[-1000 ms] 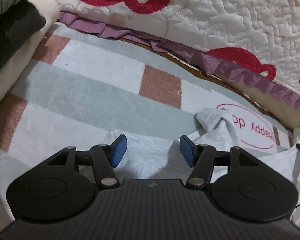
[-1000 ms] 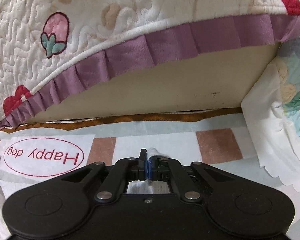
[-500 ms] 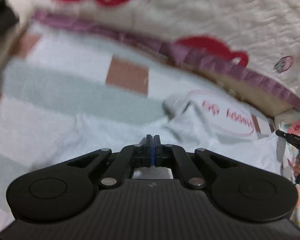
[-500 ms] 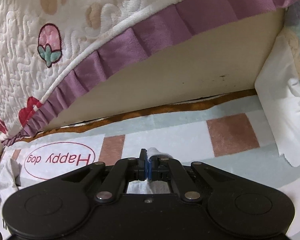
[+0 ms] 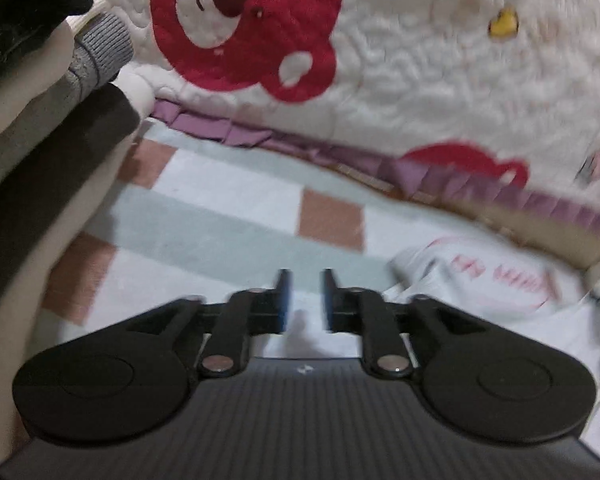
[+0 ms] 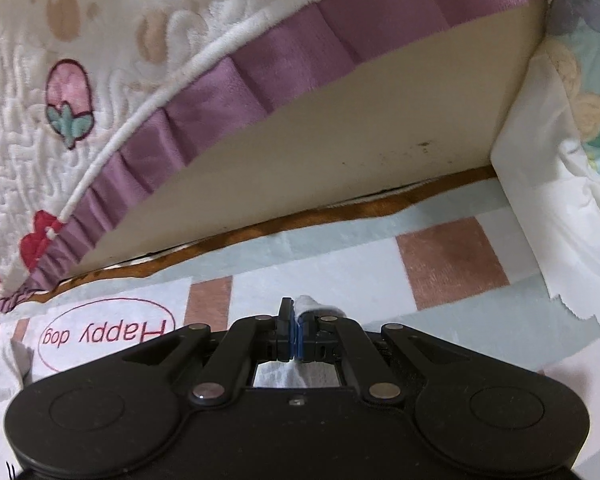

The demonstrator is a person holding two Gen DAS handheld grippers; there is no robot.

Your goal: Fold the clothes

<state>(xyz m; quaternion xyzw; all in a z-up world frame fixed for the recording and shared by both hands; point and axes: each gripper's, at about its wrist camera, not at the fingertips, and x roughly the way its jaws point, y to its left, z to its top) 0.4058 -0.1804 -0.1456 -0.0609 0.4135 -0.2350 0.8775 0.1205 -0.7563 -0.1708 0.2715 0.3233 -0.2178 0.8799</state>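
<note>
Left claw (image 5: 303, 294) had sprung apart again after pinching shut half a second earlier, dropping its hold; right claw (image 6: 296, 330) stayed clenched on the white garment (image 6: 100, 330), which lay rumpled on the checked blanket (image 5: 220, 236). Beyond, bare blanket ran to the purple-frilled quilt (image 5: 440, 80) edge.

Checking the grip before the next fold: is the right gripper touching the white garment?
Touching. The right wrist view shows the right gripper shut on a pinch of the white garment, which pokes out between its blue pads.
</note>
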